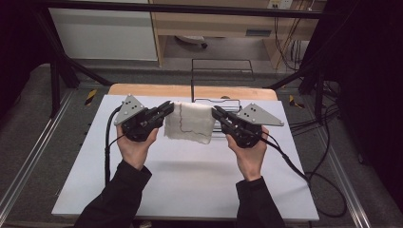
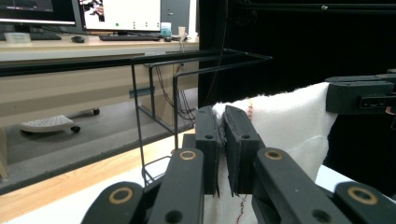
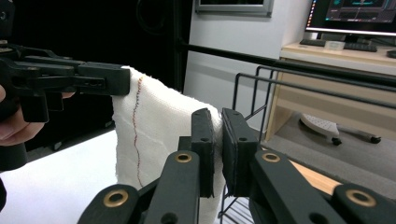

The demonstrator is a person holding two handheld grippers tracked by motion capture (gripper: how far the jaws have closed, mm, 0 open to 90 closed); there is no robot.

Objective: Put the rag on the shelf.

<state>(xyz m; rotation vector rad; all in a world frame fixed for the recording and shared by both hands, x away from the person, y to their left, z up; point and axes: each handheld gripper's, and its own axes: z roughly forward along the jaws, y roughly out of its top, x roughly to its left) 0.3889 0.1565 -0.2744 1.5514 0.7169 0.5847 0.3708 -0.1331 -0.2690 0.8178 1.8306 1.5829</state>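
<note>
From the high view, you have the white cloth (image 1: 189, 122) lifted off the bench (image 1: 190, 180) and stretched between both claws, the left claw (image 1: 167, 107) on its left top corner and the right claw (image 1: 215, 112) on its right top corner. It hangs just in front of the black wire rack (image 1: 222, 71) at the far edge.

In the left gripper view, your left claw (image 2: 222, 140) is pinched nearly shut on the cloth's (image 2: 285, 126) edge, fabric squeezed between the pads. The rack (image 2: 187, 93) stands beyond, to the left.

In the right gripper view, your right claw (image 3: 218, 149) is likewise clamped on the cloth (image 3: 154, 130), with the rack (image 3: 299, 98) close behind.

The pick-up and spreading look done. What seems left, probably, is draping the cloth over a rack bar, though the target bar is hard to judge from here.
</note>
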